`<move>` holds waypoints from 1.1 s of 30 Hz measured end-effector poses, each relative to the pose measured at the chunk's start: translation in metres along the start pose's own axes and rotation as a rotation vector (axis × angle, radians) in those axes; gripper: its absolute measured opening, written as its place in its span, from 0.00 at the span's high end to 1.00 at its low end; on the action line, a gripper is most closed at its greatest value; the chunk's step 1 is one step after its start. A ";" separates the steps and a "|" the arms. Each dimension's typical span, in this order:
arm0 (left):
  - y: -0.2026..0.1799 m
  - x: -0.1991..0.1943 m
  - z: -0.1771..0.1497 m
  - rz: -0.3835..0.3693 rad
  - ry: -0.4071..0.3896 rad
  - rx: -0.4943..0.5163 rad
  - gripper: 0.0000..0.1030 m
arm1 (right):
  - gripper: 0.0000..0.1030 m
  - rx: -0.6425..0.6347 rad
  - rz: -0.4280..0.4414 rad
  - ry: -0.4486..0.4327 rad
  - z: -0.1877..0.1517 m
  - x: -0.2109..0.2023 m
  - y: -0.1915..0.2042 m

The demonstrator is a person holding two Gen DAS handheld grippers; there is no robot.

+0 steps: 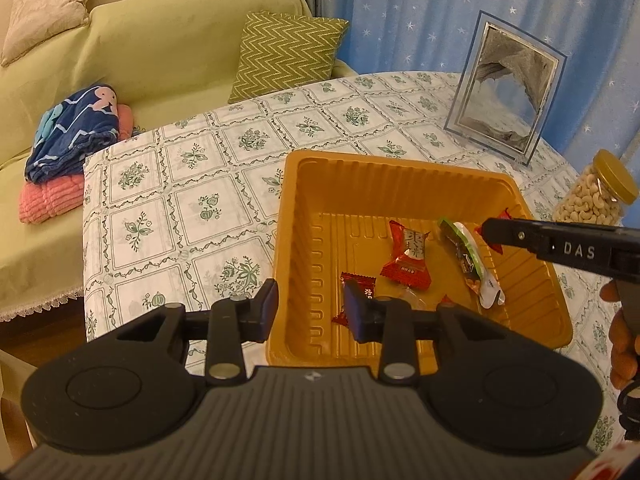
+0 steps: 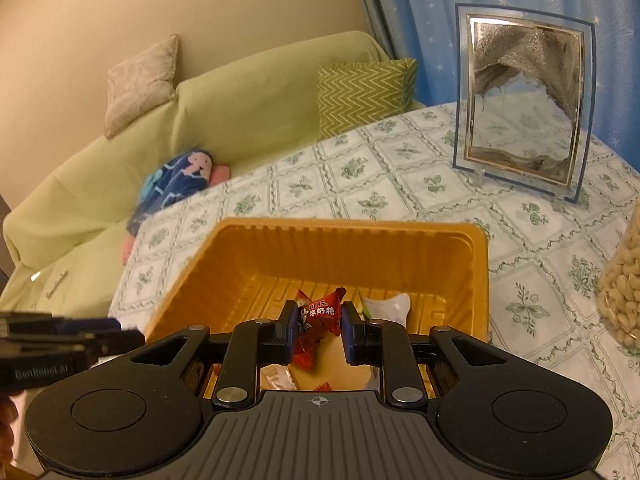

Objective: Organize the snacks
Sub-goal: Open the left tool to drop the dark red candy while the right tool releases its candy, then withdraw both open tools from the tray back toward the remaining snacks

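Note:
An orange plastic tray (image 1: 304, 216) stands on the table and holds several wrapped snacks: a red candy (image 1: 406, 258), a green and white packet (image 1: 468, 256) and a small red wrapper (image 1: 358, 284). My left gripper (image 1: 314, 310) is open and empty, its jaws straddling the tray's left wall. My right gripper (image 2: 319, 330) is over the tray (image 2: 248, 256), its jaws around a red candy (image 2: 316, 322) with a little gap at the right pad. It reaches in from the right in the left wrist view (image 1: 520, 236). A white packet (image 2: 386, 306) lies behind it.
A glass picture frame (image 1: 506, 104) stands at the back of the floral tablecloth (image 1: 180, 200). A jar of cashews (image 1: 596, 192) is at the right. A green sofa (image 1: 140, 60) with cushions and folded blankets (image 1: 72, 136) lies beyond the table's left edge.

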State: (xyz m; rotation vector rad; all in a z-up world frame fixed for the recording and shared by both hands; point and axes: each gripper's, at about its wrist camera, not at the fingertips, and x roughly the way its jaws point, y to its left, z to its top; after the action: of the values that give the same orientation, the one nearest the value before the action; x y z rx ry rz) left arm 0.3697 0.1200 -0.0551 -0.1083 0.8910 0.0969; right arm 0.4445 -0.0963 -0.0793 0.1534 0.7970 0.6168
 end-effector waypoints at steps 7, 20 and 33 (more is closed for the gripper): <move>-0.007 -0.007 -0.006 0.010 -0.006 0.008 0.61 | 0.48 0.008 0.007 -0.043 -0.001 -0.017 -0.001; -0.027 -0.047 -0.027 0.002 -0.019 0.010 0.49 | 0.28 0.019 -0.009 -0.027 -0.037 -0.078 0.001; -0.055 -0.097 -0.070 -0.028 -0.010 -0.001 0.44 | 0.27 0.072 -0.022 -0.024 -0.079 -0.144 0.002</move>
State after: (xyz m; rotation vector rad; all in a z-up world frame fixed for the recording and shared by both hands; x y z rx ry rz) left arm 0.2619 0.0527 -0.0202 -0.1213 0.8797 0.0717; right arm 0.3105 -0.1850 -0.0444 0.2169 0.7972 0.5655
